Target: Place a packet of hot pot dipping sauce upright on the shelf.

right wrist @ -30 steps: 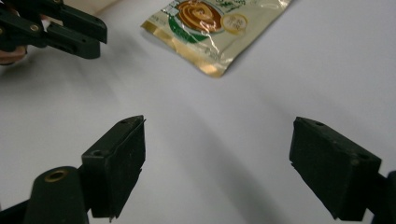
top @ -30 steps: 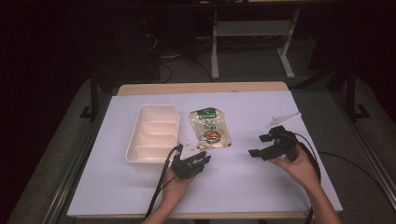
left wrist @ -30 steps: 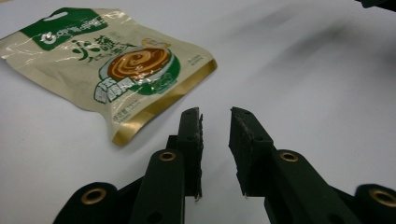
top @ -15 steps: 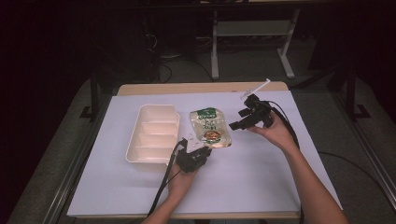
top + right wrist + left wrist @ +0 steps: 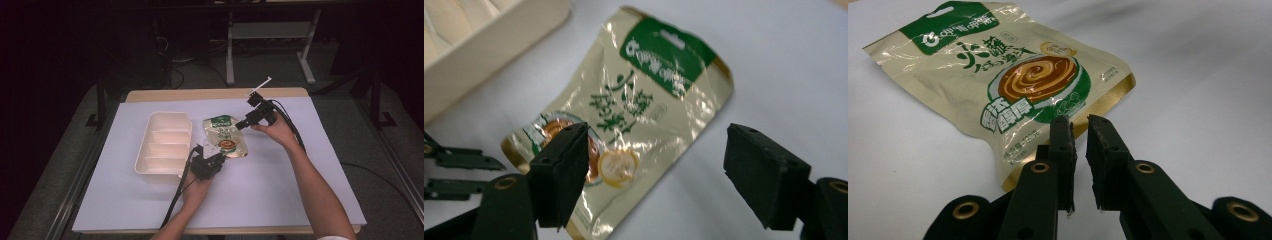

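While left hand-held gripper point(image 5: 1079, 125) clenched empty | right point(image 5: 654, 165) released, narrowing, moved over pouch point(image 5: 224, 135)

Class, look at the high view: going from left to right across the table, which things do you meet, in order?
Cream plastic tray with compartments → black left gripper → shiny gold-and-green snack pouch → black right gripper.

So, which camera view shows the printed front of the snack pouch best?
The left gripper view: the snack pouch lies close and sharp, its swirl picture and characters plain. The right gripper view shows it whole but blurred, partly behind one jaw. The high view shows it small, beside the white tray.
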Action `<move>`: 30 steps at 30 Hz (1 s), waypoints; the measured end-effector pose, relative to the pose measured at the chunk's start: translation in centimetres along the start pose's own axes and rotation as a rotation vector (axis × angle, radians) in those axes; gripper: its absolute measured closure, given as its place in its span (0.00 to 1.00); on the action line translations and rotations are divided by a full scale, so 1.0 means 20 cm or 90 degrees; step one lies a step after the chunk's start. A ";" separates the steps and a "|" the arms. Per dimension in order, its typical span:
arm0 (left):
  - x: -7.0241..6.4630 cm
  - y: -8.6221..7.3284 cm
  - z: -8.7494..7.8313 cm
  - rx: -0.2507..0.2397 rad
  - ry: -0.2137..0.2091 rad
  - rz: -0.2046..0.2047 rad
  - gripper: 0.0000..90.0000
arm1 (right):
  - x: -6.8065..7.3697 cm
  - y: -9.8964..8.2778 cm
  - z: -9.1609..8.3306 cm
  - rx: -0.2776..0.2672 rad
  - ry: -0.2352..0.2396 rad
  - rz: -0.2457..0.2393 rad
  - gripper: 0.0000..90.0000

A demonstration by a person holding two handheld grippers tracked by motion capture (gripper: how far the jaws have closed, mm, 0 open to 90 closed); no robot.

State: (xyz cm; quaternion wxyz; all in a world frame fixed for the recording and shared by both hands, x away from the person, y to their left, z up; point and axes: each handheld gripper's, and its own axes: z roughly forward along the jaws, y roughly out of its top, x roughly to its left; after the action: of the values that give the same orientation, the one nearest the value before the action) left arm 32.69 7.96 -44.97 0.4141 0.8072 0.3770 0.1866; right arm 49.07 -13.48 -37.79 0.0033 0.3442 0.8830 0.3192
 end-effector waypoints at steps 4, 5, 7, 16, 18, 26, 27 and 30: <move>0.01 0.00 0.02 0.009 0.012 -0.004 0.90 | -0.04 0.08 0.06 0.021 0.000 0.018 0.32; 0.01 -0.01 0.02 0.017 0.014 -0.002 0.91 | -0.05 0.09 0.08 0.023 -0.001 0.025 0.33; 0.02 -0.01 0.03 0.031 0.012 -0.007 0.91 | -0.06 0.10 0.13 0.032 -0.001 0.031 0.35; 0.02 -0.01 0.04 0.046 0.008 -0.011 0.91 | -0.15 0.07 0.27 0.072 -0.003 0.093 0.42; 0.02 -0.01 0.04 0.049 0.008 -0.008 0.91 | -0.16 0.06 0.27 0.072 0.001 0.098 0.43; 0.02 -0.01 0.05 0.049 0.006 -0.009 0.91 | -0.20 0.03 0.31 0.068 0.038 0.136 0.55; 0.02 -0.01 0.04 0.049 0.006 -0.010 0.91 | -0.20 0.03 0.31 0.069 0.045 0.140 0.58; 0.02 -0.01 0.04 0.050 0.005 -0.009 0.91 | -0.20 0.03 0.30 0.074 0.054 0.137 0.62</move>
State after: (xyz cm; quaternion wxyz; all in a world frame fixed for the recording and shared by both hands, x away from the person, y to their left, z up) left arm 33.41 7.85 -45.65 0.3822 0.8192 0.3916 0.1721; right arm 53.79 -12.22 -43.19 -0.0888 0.4228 0.8573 0.2800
